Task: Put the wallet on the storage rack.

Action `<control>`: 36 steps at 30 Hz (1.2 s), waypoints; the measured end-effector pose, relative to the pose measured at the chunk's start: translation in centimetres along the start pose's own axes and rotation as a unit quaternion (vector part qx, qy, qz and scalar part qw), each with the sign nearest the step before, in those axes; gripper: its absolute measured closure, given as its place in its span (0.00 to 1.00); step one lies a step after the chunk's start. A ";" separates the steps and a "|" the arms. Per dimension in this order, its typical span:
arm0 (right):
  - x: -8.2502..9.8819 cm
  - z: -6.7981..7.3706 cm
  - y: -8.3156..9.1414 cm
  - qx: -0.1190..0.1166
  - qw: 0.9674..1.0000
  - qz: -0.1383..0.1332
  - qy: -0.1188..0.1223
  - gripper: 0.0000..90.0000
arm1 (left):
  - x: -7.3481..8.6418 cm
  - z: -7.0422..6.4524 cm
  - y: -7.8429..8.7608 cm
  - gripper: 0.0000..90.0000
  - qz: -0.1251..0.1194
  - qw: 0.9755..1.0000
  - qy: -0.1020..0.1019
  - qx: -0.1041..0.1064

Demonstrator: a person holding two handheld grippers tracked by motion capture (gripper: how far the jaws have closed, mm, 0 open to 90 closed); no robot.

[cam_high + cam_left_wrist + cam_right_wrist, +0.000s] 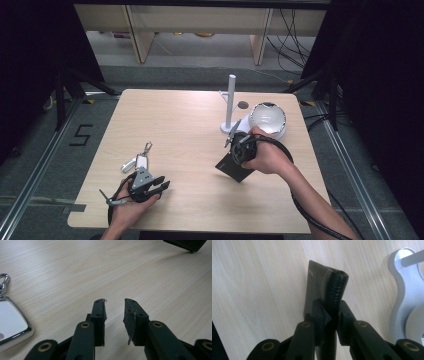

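A black leather wallet (234,170) hangs tilted just above the table, right of centre. My right gripper (237,159) is shut on its folded edge. In the right gripper view the stitched fold of the wallet (319,280) stands up between the two pads of that gripper (331,305), which press on it from both sides. My left gripper (162,184) rests low near the front left of the table. It (115,301) is open over bare wood with nothing between the jaws. A corner of the wallet (186,243) shows far off in the left gripper view.
A key ring with a silver-framed white tag (141,160) (10,320) and a clip (3,282) lies just left of my left gripper. A white post stand (230,102) (402,297) and a white bowl (268,118) sit behind my right hand.
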State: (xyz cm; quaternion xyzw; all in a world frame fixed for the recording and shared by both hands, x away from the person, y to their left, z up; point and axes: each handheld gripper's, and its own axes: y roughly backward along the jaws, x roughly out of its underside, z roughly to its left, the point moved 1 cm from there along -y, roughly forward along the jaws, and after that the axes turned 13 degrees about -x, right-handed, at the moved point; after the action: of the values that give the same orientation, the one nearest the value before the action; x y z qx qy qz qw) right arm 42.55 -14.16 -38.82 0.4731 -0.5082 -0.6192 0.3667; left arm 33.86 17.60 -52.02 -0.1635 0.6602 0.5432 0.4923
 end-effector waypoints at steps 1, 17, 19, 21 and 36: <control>0.2 -0.1 0.1 -0.003 1.000 0.006 0.017 0.88 | 0.0 -0.1 0.0 0.77 -0.001 1.000 0.005 0.000; 2.2 -0.3 1.3 -0.006 0.986 0.098 0.136 0.88 | 0.1 0.0 -0.1 0.77 -0.013 1.000 -0.006 -0.002; 2.5 -0.5 1.6 -0.004 0.987 0.092 0.130 0.88 | 0.2 0.0 -0.1 0.74 -0.016 1.000 -0.007 -0.006; 2.5 -0.4 1.8 -0.001 0.988 0.097 0.119 0.88 | 0.2 -0.1 -0.1 0.73 -0.017 1.000 -0.006 -0.006; 4.0 -1.9 4.0 0.028 0.988 0.101 0.114 0.88 | 0.2 0.0 -0.2 0.66 -0.048 0.999 -0.008 -0.021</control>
State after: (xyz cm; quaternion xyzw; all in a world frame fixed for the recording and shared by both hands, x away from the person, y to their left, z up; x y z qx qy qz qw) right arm 43.13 -19.27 -35.80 0.4974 -0.5254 -0.5063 0.4693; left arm 33.94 17.63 -52.32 -0.2014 0.6357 0.5341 0.5197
